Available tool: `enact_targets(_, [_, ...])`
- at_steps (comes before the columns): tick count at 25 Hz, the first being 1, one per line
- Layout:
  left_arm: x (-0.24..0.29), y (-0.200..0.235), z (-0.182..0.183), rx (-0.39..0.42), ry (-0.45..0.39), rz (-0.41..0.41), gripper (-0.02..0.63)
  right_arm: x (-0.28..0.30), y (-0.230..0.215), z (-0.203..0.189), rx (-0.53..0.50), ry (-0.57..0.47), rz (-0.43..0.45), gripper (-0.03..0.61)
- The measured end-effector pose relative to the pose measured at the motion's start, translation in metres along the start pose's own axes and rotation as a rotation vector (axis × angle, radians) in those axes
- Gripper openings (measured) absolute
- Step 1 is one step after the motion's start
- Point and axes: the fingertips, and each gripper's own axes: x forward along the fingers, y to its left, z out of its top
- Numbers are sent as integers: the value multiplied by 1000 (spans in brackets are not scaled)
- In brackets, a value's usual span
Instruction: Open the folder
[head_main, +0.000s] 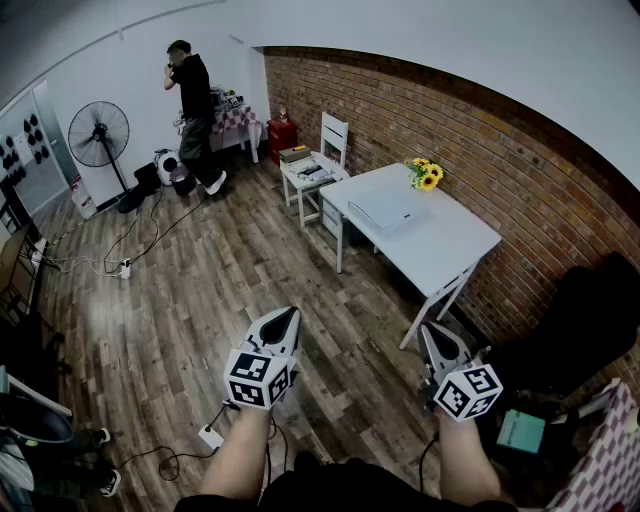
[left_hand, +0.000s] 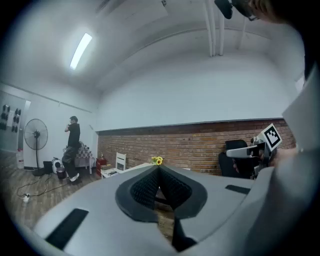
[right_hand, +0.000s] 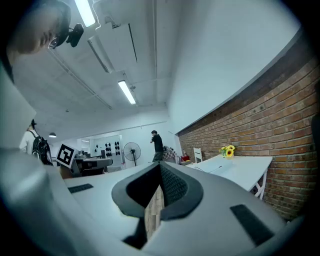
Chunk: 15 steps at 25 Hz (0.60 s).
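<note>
A pale folder (head_main: 383, 210) lies shut and flat on a white table (head_main: 455, 250) against the brick wall, beside a bunch of sunflowers (head_main: 425, 175). My left gripper (head_main: 287, 316) and right gripper (head_main: 431, 331) hang over the wooden floor, well short of the table, both pointing roughly level toward it. In the left gripper view the left gripper (left_hand: 159, 169) has its jaws together with nothing between them. The right gripper (right_hand: 160, 166) also has its tips touching and holds nothing. From the right gripper view the folder (right_hand: 212, 166) shows far off on the table (right_hand: 247, 170).
A person (head_main: 192, 95) stands at the far wall near a floor fan (head_main: 98, 135). A white chair (head_main: 322, 160) with items stands behind the table. A black chair (head_main: 585, 325) is at the right. Cables and a power strip (head_main: 210, 437) lie on the floor.
</note>
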Motion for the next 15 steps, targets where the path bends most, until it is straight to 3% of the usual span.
enact_targets(15, [1,-47,-9,-1,4,13,18,-44,-28,-4,-23,0,14,12])
